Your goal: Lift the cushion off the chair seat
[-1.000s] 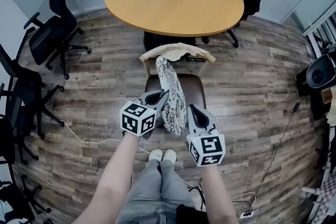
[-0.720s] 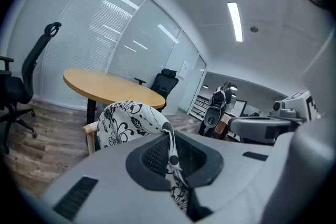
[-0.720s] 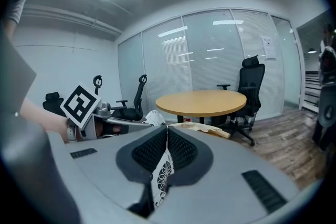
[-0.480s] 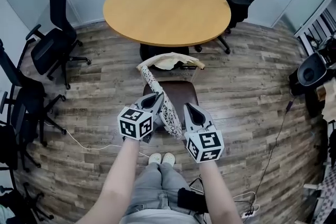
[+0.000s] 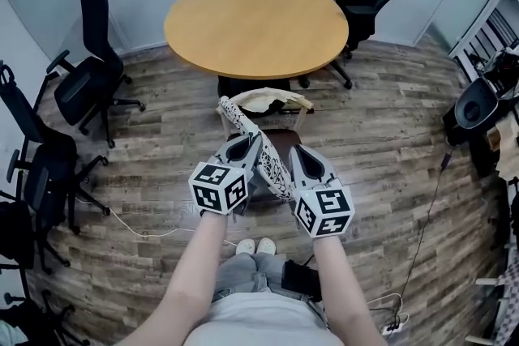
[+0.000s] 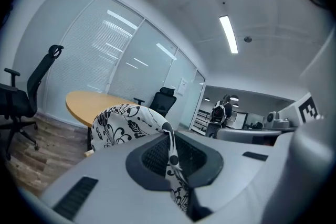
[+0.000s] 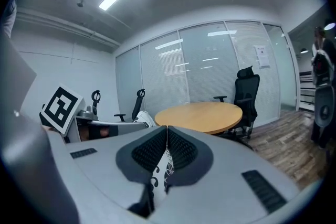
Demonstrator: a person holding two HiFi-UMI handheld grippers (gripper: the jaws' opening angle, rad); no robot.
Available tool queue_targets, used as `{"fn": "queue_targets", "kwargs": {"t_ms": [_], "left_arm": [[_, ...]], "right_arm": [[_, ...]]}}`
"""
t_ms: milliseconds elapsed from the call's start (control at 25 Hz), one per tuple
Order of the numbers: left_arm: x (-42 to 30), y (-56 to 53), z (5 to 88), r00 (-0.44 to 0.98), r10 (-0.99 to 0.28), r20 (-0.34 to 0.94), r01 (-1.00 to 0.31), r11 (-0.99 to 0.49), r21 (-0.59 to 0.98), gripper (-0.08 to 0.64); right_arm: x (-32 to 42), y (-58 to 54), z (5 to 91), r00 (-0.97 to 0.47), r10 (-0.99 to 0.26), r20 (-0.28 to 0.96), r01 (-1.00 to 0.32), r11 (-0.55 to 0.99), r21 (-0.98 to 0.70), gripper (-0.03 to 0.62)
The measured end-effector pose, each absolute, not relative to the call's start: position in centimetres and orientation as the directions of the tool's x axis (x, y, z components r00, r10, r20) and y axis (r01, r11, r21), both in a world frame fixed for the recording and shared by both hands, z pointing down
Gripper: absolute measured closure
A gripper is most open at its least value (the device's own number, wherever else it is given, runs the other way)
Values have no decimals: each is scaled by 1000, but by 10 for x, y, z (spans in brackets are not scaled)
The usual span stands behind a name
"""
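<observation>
fingers (image 6: 152, 157) of the left gripper (image 5: 246, 147): pressed together, pinching a fold of the cushion (image 5: 261, 160); black-and-white floral cloth is running up between the pads and bulging beyond them.
fingers (image 7: 144, 152) of the right gripper (image 5: 302, 155): likewise closed, gripping a thin edge of the same cushion, which is hanging below the pads.

cushion, position: standing on edge between the two grippers, one end reaching toward the chair back (image 5: 263, 101), the other end coming toward the person. it is sitting above the chair seat (image 5: 284, 140), whose dark surface is showing bare beside it.

task status: grasp is done on both sides. the lift is judged to be well under way. whether the lowest edge is fully clear of the seat cannot be told from the head view. remaining: carrying it clear of the chair.

edges to mind: the chair back's top rail is lying just beside the cushion's far end, so a snag is looking possible there. the round tabletop (image 5: 255, 24) is standing close behind the chair.

open room: upward and back toward the person is looking free. bare floor (image 5: 389, 142) is lying to either side. office chairs (image 5: 89, 73) are standing well apart, along the walls. a cable (image 5: 138, 232) is trailing on the floor to the person's left.
</observation>
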State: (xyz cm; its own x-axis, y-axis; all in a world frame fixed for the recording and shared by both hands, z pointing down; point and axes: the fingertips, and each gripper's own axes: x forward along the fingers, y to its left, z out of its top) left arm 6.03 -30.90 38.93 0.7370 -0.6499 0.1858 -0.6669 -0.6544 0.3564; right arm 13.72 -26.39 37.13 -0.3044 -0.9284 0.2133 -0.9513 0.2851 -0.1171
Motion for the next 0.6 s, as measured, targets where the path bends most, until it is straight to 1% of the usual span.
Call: {"fn": "queue_targets", "kwargs": {"t_ms": [360, 600], "left_arm": [[65, -306, 329, 735, -676, 57, -653, -682, 328, 548], [72, -307, 314, 736, -676, 37, -657, -700, 281, 548]], "right_arm": [[147, -260, 335, -275, -955, 113, -961, 268, -74, 565], [161, -264, 315, -236, -970, 54, -971, 233, -57, 566]]}}
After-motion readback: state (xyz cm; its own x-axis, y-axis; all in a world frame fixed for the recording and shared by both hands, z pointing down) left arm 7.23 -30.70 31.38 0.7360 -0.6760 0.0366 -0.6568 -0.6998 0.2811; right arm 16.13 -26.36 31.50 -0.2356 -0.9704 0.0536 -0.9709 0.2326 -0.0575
